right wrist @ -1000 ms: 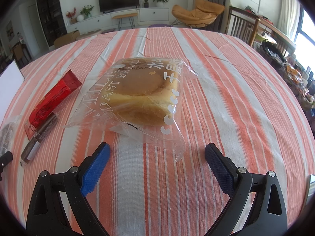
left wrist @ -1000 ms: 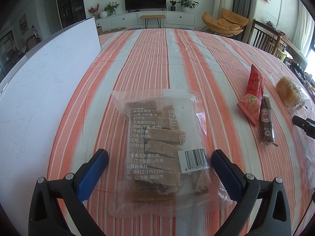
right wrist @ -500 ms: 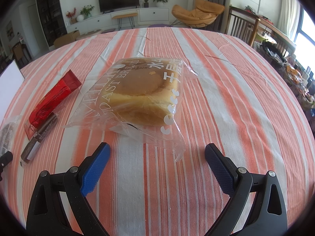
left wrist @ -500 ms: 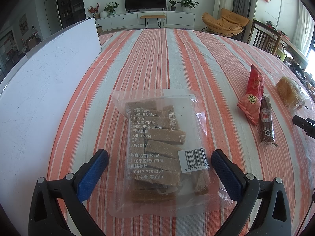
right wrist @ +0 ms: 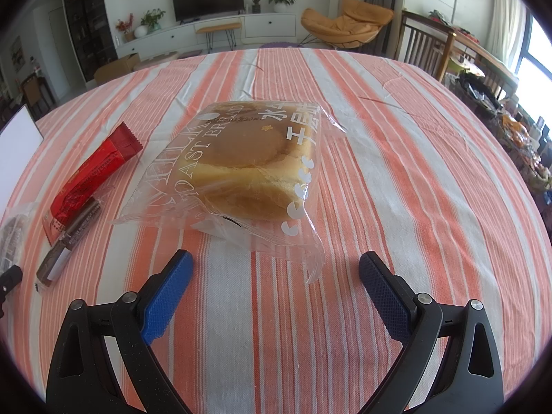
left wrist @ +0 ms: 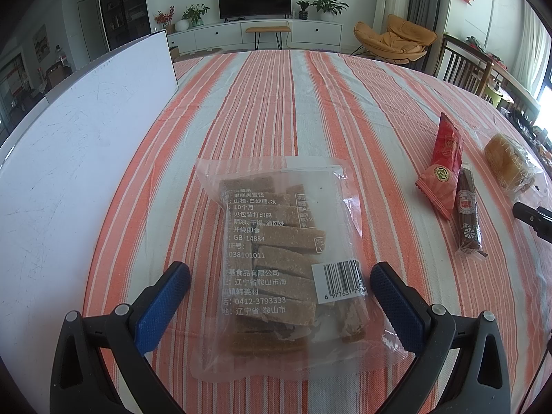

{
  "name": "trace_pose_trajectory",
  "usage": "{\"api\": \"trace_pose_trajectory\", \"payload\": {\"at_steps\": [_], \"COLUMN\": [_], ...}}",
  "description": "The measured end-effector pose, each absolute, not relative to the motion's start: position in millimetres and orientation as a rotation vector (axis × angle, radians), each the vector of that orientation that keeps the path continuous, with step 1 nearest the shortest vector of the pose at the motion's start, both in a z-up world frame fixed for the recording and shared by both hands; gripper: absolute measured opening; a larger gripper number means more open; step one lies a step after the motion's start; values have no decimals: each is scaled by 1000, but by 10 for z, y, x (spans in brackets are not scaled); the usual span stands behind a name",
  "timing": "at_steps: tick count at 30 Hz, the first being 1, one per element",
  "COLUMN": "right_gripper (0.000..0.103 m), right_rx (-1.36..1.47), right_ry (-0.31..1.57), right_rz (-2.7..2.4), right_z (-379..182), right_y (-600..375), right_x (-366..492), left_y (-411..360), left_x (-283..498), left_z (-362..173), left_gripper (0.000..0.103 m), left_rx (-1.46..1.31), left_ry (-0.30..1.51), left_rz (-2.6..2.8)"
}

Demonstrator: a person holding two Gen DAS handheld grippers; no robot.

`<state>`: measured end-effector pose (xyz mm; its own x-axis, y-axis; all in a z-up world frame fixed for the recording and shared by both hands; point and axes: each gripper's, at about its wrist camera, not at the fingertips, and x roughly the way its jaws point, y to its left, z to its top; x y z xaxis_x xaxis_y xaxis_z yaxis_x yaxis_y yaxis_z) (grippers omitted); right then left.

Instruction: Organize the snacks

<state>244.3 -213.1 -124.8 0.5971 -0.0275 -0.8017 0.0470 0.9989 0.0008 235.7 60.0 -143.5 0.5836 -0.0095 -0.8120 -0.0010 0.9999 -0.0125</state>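
Note:
A clear bag of brown snack bars (left wrist: 283,258) lies flat on the striped tablecloth. My left gripper (left wrist: 280,276) is open, its blue pads on either side of the bag's near half. A clear bag of toast bread (right wrist: 248,169) lies in front of my right gripper (right wrist: 274,265), which is open and empty just short of the bag's near edge. A red packet (left wrist: 443,162) (right wrist: 93,176) and a dark brown stick snack (left wrist: 467,214) (right wrist: 69,241) lie side by side between the two bags. The bread also shows in the left wrist view (left wrist: 507,165).
A white board (left wrist: 79,138) lies along the table's left side. The striped tablecloth (right wrist: 396,172) stretches far and right. A wooden chair (right wrist: 427,48) stands at the table's far right edge. The right gripper's tip (left wrist: 533,217) shows in the left wrist view.

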Motion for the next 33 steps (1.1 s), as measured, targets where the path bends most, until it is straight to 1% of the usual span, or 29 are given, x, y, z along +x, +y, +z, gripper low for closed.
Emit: {"api": "trace_pose_trajectory", "payload": {"at_steps": [30, 33], "right_gripper": [99, 99], "right_rx": [22, 30], "right_ry": [930, 951], "right_rz": [-49, -48], "right_z": [-1246, -1236], "right_y": [-2120, -2137], "right_x": [2436, 2445], "left_y": [608, 583], "left_x": [2352, 2388], "left_z": [-1439, -1420], "left_gripper": [103, 103], "left_rx": [-12, 5], "left_ry": [948, 1006], "left_rz": [-5, -59]}}
